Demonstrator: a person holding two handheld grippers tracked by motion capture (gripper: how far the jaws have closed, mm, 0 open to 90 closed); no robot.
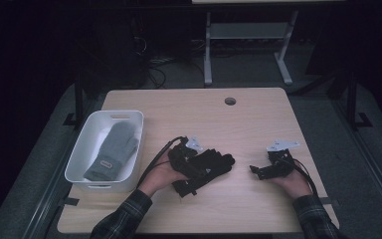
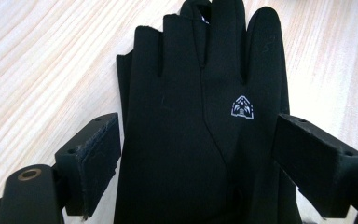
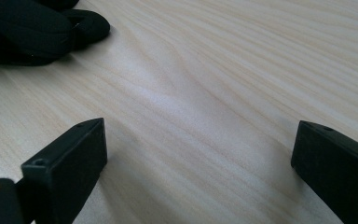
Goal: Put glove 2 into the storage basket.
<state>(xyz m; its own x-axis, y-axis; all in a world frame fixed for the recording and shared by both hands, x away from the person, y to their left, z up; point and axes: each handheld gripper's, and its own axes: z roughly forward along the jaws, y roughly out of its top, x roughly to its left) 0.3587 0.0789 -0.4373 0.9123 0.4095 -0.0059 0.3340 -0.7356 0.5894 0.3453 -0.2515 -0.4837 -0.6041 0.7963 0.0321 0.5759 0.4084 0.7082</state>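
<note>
Left gripper lies over a black glove on the wooden table in the high view, held in the person's left hand. Right gripper, held in the right hand, rests well apart from the glove, its tips pointing toward it. Beyond the left gripper's outer side stands a white bin containing a grey mitten.

Left gripper view: both jaws stand released, spread to either side of the glove, whose palm lies flat between them without pad contact. The glove's fingers extend straight ahead of the jaws; a small white logo sits nearer the right-hand jaw.

Right gripper view: jaws stand wide apart and released, bare table between them. Glove fingertips lie ahead, off the left-hand jaw.
</note>
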